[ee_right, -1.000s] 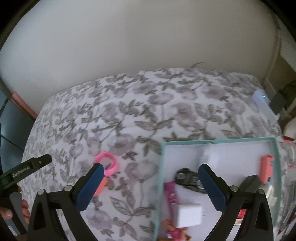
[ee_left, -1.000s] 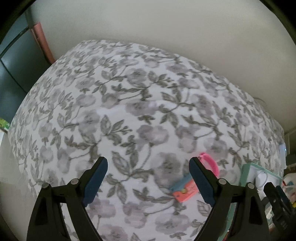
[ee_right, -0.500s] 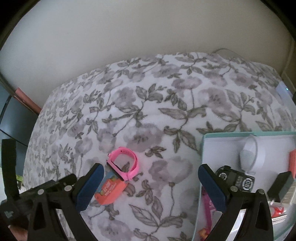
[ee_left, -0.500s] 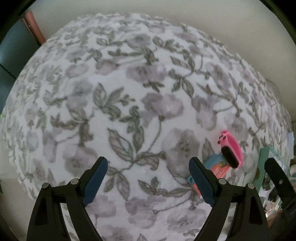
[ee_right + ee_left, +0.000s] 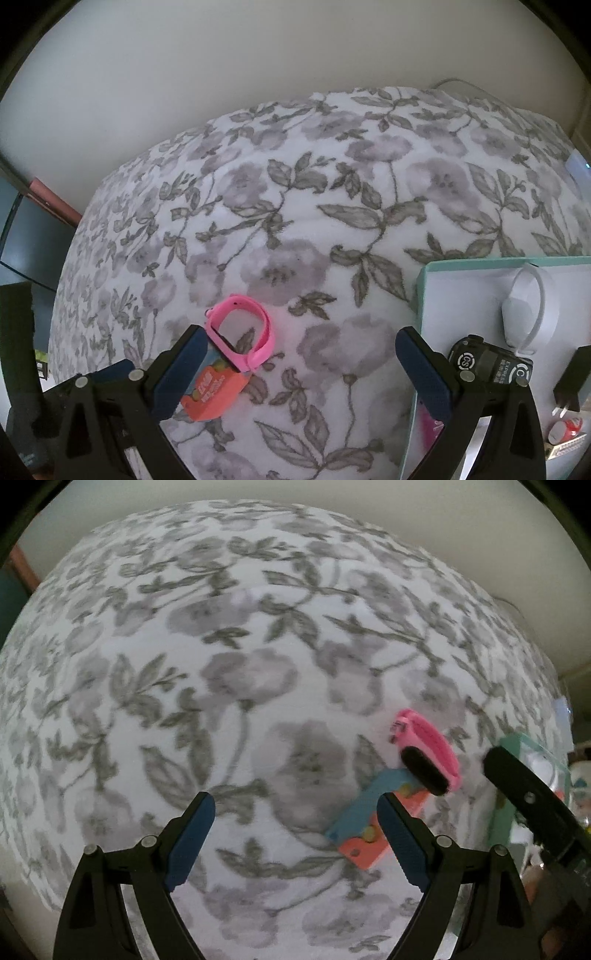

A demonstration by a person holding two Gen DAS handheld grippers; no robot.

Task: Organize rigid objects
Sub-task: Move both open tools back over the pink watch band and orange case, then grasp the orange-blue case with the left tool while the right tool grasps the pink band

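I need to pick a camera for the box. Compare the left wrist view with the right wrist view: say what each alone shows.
Left wrist only: nothing of note; the teal box is a sliver at its right edge.

Right wrist only: the box interior with a white watch, a black device and a black plug.

Both: the pink watch, the orange packet, the floral cloth.

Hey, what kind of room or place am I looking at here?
Probably a bedroom at home: the surface looks like a bed under a floral sheet against a plain wall. A pink watch lies on it, beside a box of small gadgets.
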